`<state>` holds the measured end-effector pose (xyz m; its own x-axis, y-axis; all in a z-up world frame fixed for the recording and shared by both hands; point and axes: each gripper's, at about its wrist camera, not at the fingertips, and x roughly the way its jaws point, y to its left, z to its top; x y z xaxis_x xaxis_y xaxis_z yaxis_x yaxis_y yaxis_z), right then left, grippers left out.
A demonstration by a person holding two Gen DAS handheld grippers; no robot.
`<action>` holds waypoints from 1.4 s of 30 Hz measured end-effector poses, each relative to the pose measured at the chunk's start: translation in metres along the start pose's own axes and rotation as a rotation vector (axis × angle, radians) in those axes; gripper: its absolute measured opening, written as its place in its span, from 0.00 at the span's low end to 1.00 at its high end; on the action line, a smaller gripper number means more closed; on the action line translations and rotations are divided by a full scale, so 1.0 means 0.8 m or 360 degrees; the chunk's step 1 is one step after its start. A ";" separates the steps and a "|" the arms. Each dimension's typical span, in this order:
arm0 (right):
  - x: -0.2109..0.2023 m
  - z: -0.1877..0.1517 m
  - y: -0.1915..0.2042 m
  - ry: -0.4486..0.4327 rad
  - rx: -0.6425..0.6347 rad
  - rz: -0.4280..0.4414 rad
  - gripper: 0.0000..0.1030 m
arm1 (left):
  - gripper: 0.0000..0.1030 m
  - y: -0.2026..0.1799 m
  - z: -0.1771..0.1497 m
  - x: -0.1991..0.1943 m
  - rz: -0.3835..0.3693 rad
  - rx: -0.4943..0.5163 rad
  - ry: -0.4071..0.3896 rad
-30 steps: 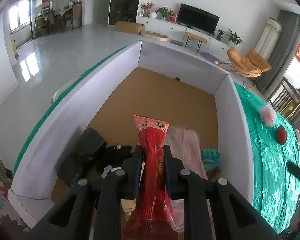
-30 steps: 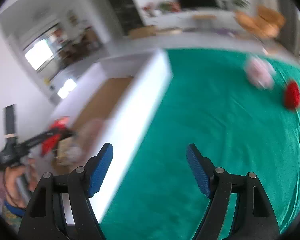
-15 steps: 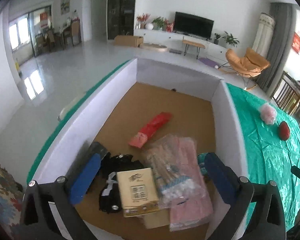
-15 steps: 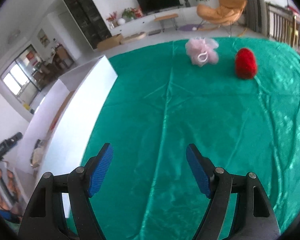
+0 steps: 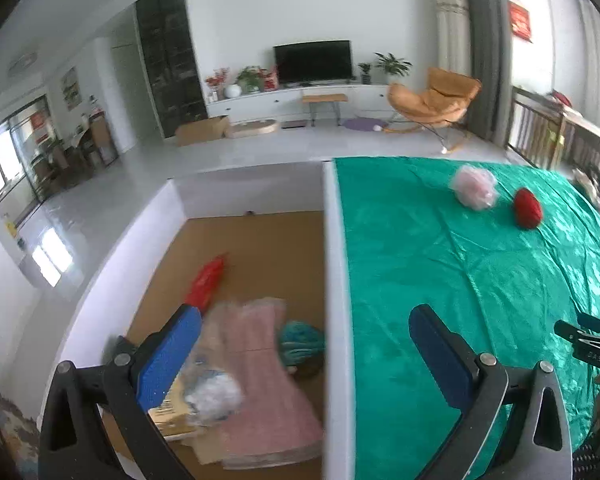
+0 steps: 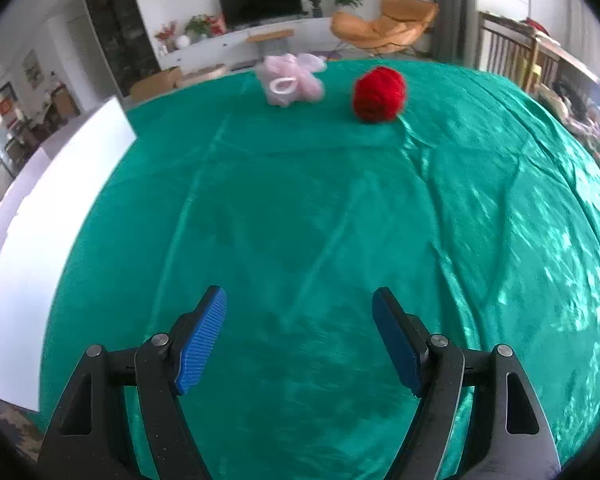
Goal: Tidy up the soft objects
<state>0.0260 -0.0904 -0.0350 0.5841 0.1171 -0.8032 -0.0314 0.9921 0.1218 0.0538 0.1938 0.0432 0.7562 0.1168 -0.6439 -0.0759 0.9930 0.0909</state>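
A pink bath puff [image 6: 292, 80] and a red yarn ball [image 6: 379, 93] lie side by side at the far end of the green cloth; both also show in the left wrist view, puff [image 5: 474, 187] and ball [image 5: 527, 208]. My right gripper [image 6: 299, 340] is open and empty above the cloth, well short of them. My left gripper [image 5: 304, 354] is open and empty, straddling the right wall [image 5: 334, 280] of the white box. Inside the box lie a red packet [image 5: 206, 282], a pink cloth [image 5: 260, 360] and a teal yarn ball [image 5: 302, 342].
The box has white walls and a brown floor [image 5: 260, 248]; its wall shows at the left of the right wrist view [image 6: 40, 200]. A tissue pack [image 5: 172, 412] lies near the box's front. The right gripper's tip [image 5: 588, 344] shows at the far right.
My left gripper let go of the red packet, which now lies in the box, and swung right over the box wall. My right gripper turned toward the puff and red ball.
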 end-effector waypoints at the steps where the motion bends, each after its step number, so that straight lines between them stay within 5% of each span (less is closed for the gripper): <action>1: 0.000 -0.004 -0.006 0.0005 0.0008 -0.0013 0.76 | 1.00 -0.009 0.001 -0.001 -0.0010 0.0021 -0.0001; 11: 0.012 -0.009 -0.042 0.0011 0.0061 -0.0117 0.76 | 1.00 -0.076 0.008 -0.004 -0.0102 0.0150 0.0000; 16: 0.023 0.007 -0.068 -0.0036 0.0087 -0.0255 0.76 | 1.00 -0.133 -0.014 0.029 -0.0401 0.0148 0.0186; 19: 0.034 0.017 -0.086 -0.0045 0.0089 -0.0335 0.76 | 1.00 -0.171 -0.036 0.075 -0.0462 0.0181 0.0348; 24: 0.042 0.013 -0.109 -0.0068 0.0137 -0.0317 0.76 | 1.00 -0.211 -0.055 0.145 -0.0463 0.0152 0.0512; 34: 0.044 0.013 -0.101 -0.0051 0.0112 -0.0352 0.79 | 1.00 -0.242 -0.002 0.232 -0.0411 0.0037 0.0487; 42: 0.044 0.014 -0.101 -0.0051 0.0111 -0.0352 0.79 | 1.00 -0.293 0.044 0.291 -0.0362 0.0176 0.0454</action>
<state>0.0580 -0.1670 -0.0668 0.5961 -0.1052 -0.7959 0.1557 0.9877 -0.0140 0.2704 -0.0125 -0.1009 0.5330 -0.0901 -0.8413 0.1553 0.9878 -0.0074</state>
